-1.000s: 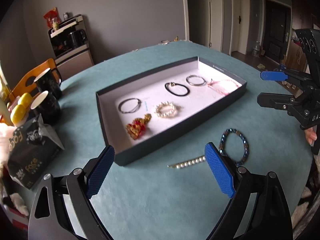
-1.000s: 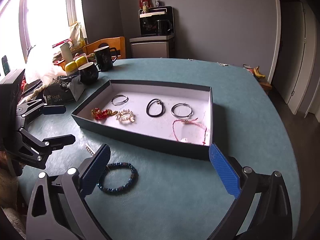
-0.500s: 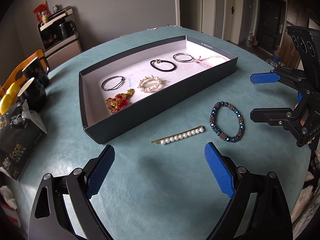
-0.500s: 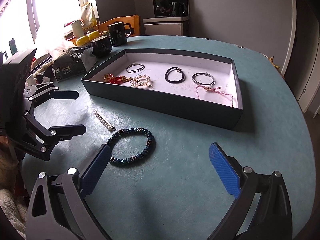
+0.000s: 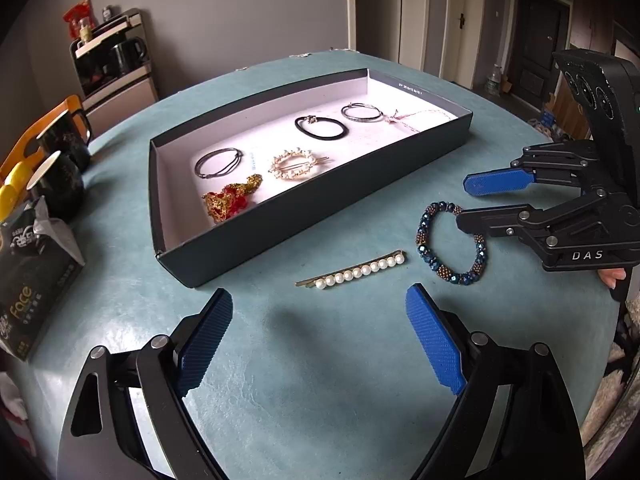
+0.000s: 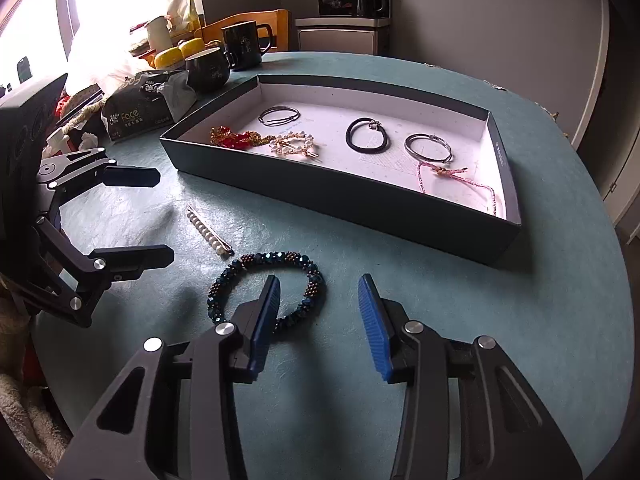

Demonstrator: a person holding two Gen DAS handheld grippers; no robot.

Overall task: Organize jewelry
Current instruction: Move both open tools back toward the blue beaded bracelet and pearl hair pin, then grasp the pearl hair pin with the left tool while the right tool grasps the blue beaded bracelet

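Observation:
A dark tray (image 5: 320, 216) (image 6: 360, 204) with a white floor holds several pieces of jewelry: rings, a black hair tie, a pearl clip, a red-gold piece and a pink cord. On the teal table in front of it lie a pearl hair pin (image 5: 352, 272) (image 6: 210, 234) and a blue beaded bracelet (image 5: 436, 256) (image 6: 296, 260). My right gripper (image 6: 318, 312) (image 5: 466, 200) is open, with one finger inside the bracelet's ring and the other outside it, straddling its near side. My left gripper (image 5: 320, 332) (image 6: 166, 216) is open and empty, just short of the hair pin.
Two dark mugs (image 6: 208, 70) (image 5: 60, 184), yellow containers and a black tissue pack (image 6: 140, 110) (image 5: 28, 280) stand beside the tray's left end. The table's round edge runs close on the right. A cabinet with a kettle stands by the far wall.
Both grippers have come down and closer to the loose pieces. My right gripper has narrowed and moved over the bracelet's near side. The left has stayed wide open.

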